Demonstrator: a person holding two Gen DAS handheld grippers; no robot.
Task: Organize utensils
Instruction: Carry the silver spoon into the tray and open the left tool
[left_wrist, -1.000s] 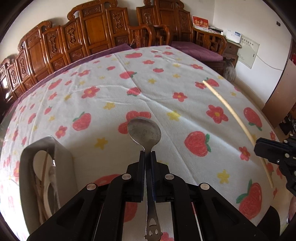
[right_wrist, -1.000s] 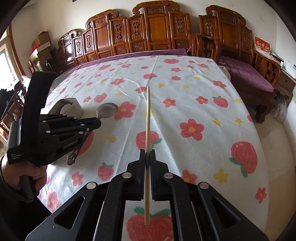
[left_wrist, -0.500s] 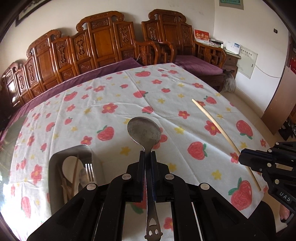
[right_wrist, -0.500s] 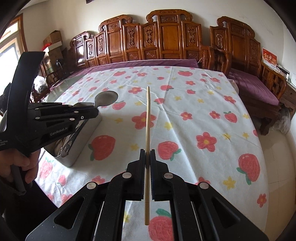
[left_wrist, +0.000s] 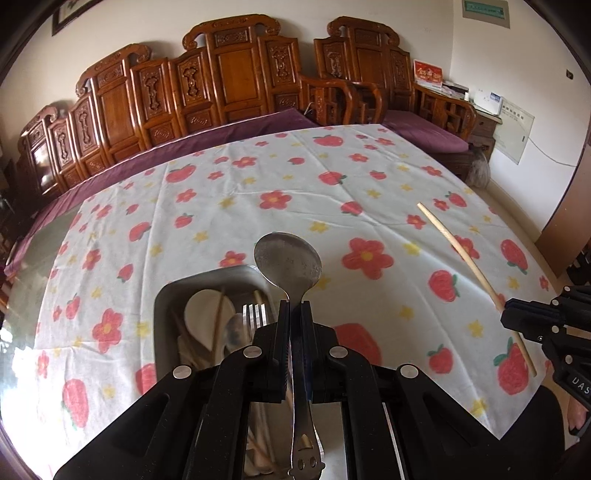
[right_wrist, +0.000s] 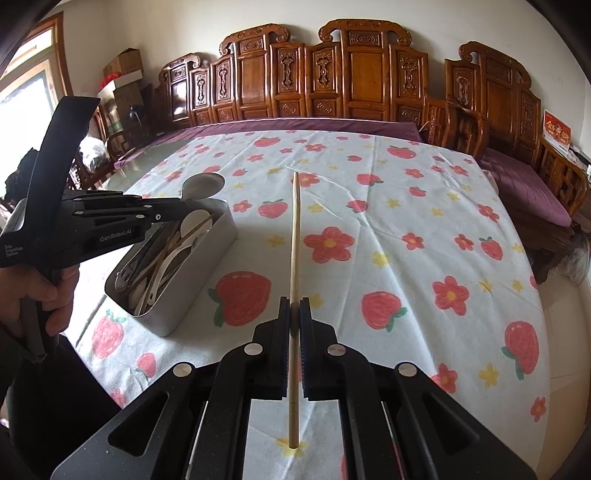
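My left gripper (left_wrist: 294, 310) is shut on a metal spoon (left_wrist: 288, 258) with a smiley-face handle end, held in the air over the near right part of a metal utensil box (left_wrist: 162, 295). The box holds white spoons, a fork and chopsticks. In the right wrist view the box (right_wrist: 218, 251) sits at the left with the left gripper (right_wrist: 177, 210) and spoon (right_wrist: 203, 184) above it. My right gripper (right_wrist: 294, 306) is shut on a wooden chopstick (right_wrist: 294, 236), held above the tablecloth to the right of the box. It also shows in the left wrist view (left_wrist: 461, 254).
The table is covered by a white cloth (right_wrist: 406, 221) with strawberries and flowers. Carved wooden chairs (right_wrist: 351, 74) with purple cushions line the far side and the right. The table's right edge drops to the floor (left_wrist: 517, 206).
Both grippers have risen and drawn back from the table. The left gripper with the spoon has moved over the metal box, which now lies under it.
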